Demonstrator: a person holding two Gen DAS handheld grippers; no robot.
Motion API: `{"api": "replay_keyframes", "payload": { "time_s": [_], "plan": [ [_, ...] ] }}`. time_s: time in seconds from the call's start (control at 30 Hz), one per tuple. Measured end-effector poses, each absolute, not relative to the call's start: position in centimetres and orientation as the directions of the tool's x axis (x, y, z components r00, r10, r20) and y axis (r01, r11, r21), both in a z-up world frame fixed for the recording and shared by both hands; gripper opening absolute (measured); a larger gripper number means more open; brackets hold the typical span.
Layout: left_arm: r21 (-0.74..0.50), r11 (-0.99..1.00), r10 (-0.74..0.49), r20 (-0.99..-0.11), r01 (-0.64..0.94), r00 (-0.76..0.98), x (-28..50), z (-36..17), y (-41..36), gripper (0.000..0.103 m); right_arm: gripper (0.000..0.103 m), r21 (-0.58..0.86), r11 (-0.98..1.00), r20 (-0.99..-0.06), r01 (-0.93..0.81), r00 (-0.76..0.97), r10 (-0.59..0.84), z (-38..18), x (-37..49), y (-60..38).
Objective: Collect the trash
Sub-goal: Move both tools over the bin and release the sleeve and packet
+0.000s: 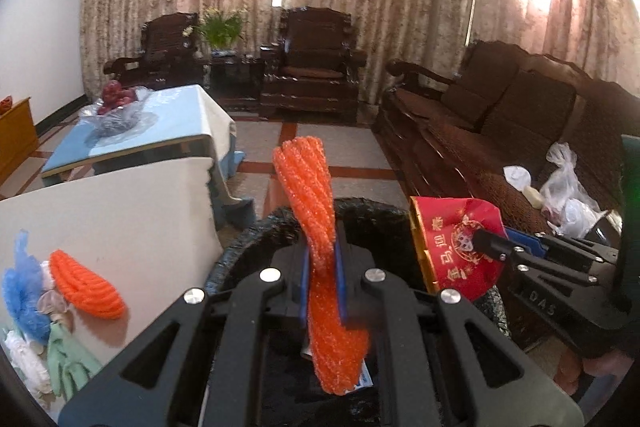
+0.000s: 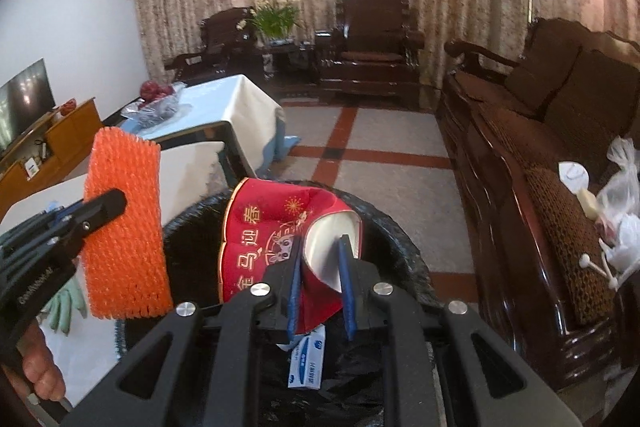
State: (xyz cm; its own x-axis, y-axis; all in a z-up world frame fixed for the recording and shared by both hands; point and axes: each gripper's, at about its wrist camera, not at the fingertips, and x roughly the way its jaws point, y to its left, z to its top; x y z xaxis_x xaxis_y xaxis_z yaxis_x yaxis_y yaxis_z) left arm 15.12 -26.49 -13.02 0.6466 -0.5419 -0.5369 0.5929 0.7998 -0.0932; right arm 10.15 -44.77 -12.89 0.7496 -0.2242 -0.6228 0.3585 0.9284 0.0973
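Your left gripper [image 1: 322, 259] is clamped on one orange foam net [image 1: 316, 227] — the net stands up between the blue pads and droops below them, hanging over the open mouth of the bin [image 1: 376, 215]. Your right gripper [image 2: 320, 279] is pinching one red paper piece with gold characters [image 2: 272, 227], curled so its white inside shows; the pads sit on the curled edge. That piece hangs over the same bin too, at 12 o'clock of the right claw.

Counts:
- One bin, black liner, directly under both claws. Inside it, one small white-and-blue box [image 2: 306, 359] lies on the liner at 6 o'clock of the right fingertips.
- Two orange foam nets in total: the one you hold, plus a second orange net [image 1: 88, 287] lying on the near white table [image 1: 132, 219], at 9 o'clock of the left claw.
- Next to that second net, one blue net [image 1: 22, 287] and one pale green glove [image 1: 70, 363], with some whitish scraps I can't count.
- Clear plastic bags [image 1: 568, 195] and a white scrap on the sofa [image 1: 480, 131] at 3 o'clock — number unclear.
- Two dark wooden armchairs [image 1: 316, 63] at 12 o'clock by the curtains, one plant between them.
- One bag of red fruit [image 1: 116, 99] on the far blue-topped table.
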Motion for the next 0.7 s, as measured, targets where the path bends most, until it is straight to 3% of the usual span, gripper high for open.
{"api": "replay_keyframes", "payload": {
  "time_s": [0.1, 0.3, 0.33, 0.37, 0.43, 0.5, 0.7],
  "plan": [
    [-0.114, 0.806, -0.538, -0.549, 0.581, 0.64, 15.4, -13.4, -25.9, 0.047, 0.024, 0.1, 0.921, -0.637, 0.376, 0.736, -0.231, -13.9, 9.7, -45.1],
    [-0.094, 0.846, -0.481, -0.557, 0.524, 0.677, 16.1, -13.5, -22.9, 0.068, 0.076, 0.095, 0.909, -0.635, 0.405, 0.728, -0.258, -14.6, 9.1, -45.1],
    [-0.085, 0.857, -0.464, -0.558, 0.509, 0.688, 16.3, -13.3, -22.4, 0.074, 0.089, 0.091, 0.906, -0.631, 0.413, 0.728, -0.268, -14.5, 9.2, -44.9],
    [-0.073, 0.87, -0.441, -0.558, 0.488, 0.703, 16.3, -13.3, -21.5, 0.078, 0.095, 0.085, 0.902, -0.624, 0.423, 0.729, -0.283, -14.3, 9.3, -44.8],
    [-0.061, 0.886, -0.412, -0.555, 0.459, 0.722, 16.4, -13.1, -20.0, 0.087, 0.097, 0.078, 0.9, -0.606, 0.43, 0.737, -0.299, -14.0, 9.3, -43.9],
    [-0.039, 0.904, -0.374, -0.553, 0.425, 0.745, 16.5, -12.9, -18.3, 0.09, 0.097, 0.077, 0.905, -0.608, 0.419, 0.739, -0.29, -13.8, 9.6, -43.2],
    [0.004, 0.949, -0.264, -0.543, 0.316, 0.797, 15.9, -12.8, -12.6, 0.091, 0.097, 0.095, 0.937, -0.586, 0.335, 0.78, -0.219, -13.2, 11.0, -39.1]
  ]
}}
